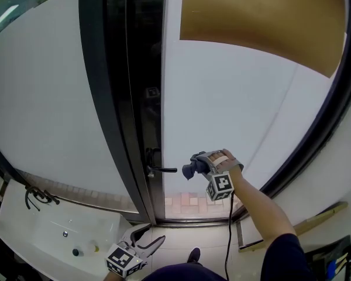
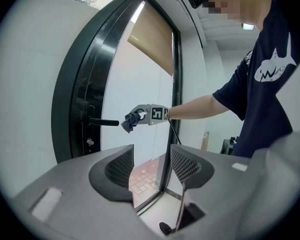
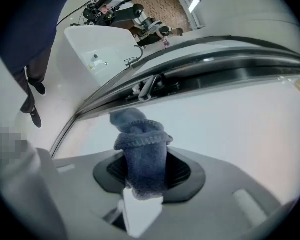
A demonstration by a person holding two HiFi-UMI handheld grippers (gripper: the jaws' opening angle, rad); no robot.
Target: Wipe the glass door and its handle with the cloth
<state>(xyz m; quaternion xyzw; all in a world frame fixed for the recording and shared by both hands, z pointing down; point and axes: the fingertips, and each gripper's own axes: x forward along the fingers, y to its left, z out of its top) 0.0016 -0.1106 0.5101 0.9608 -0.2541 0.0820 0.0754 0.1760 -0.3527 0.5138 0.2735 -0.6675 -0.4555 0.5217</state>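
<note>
The frosted glass door (image 1: 240, 104) stands in a dark frame (image 1: 114, 98), with a black lever handle (image 1: 158, 169) at its left edge. My right gripper (image 1: 200, 165) is shut on a bunched blue-grey cloth (image 1: 190, 170), held just right of the handle's tip and close to the glass. In the right gripper view the cloth (image 3: 140, 134) sticks up between the jaws of the right gripper (image 3: 142, 169), with the handle (image 3: 147, 86) beyond it. My left gripper (image 1: 143, 246) hangs low and open, holding nothing. The left gripper view shows the handle (image 2: 103, 122) and the cloth (image 2: 129, 122) ahead.
A white basin (image 1: 41, 230) with a dark hose lies at the lower left. A brown blind (image 1: 263, 16) covers the upper part of the glass. A pale wooden strip (image 1: 298, 227) leans at the lower right. The person's shoe (image 1: 193, 254) is on the floor below.
</note>
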